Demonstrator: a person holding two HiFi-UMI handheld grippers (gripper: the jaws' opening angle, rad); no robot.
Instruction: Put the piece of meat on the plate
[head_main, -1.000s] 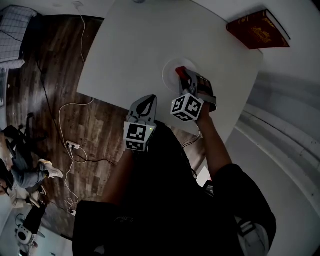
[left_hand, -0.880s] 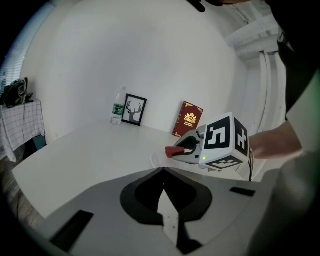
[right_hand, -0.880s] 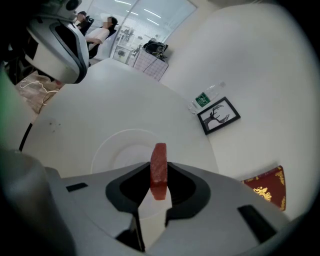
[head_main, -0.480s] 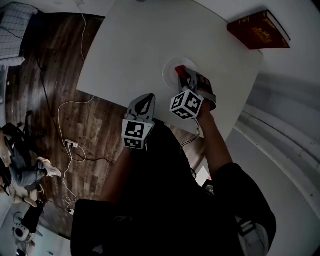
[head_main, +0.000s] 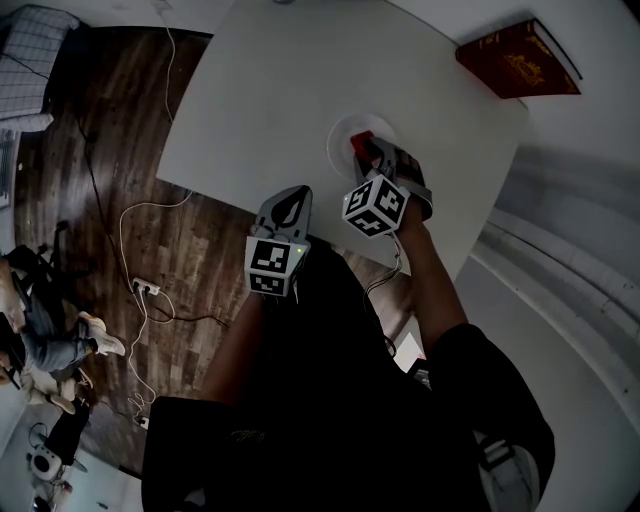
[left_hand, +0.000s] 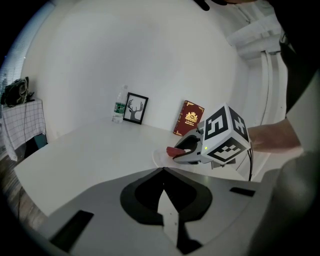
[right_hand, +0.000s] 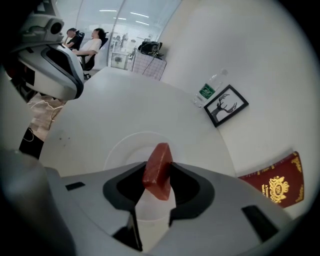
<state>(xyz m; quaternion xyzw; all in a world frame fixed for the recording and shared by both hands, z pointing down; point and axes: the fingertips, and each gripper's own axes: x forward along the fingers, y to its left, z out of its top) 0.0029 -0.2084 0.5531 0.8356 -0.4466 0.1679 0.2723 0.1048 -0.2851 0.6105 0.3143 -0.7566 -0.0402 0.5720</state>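
The red piece of meat (right_hand: 158, 170) stands tilted between the jaws of my right gripper (right_hand: 159, 166), right over the white plate (right_hand: 120, 145). Those jaws are opening and no longer pinch it. In the head view the right gripper (head_main: 368, 150) points down at the plate (head_main: 345, 135) with the meat (head_main: 360, 143) at its tip. My left gripper (head_main: 290, 200) hovers at the table's near edge, shut and empty. From the left gripper view, its joined tips (left_hand: 163, 171) point toward the right gripper (left_hand: 192, 150), the meat (left_hand: 174, 150) and the plate (left_hand: 160, 159).
The white table (head_main: 280, 90) carries a red book (head_main: 517, 58) at its far right corner. A water bottle (right_hand: 209, 89) and a framed deer picture (right_hand: 228, 105) stand against the wall. Cables and a power strip (head_main: 145, 290) lie on the wooden floor at the left.
The right gripper has tipped and rolled a little over the plate, with the meat still at its tip. The left gripper has stayed where it was.
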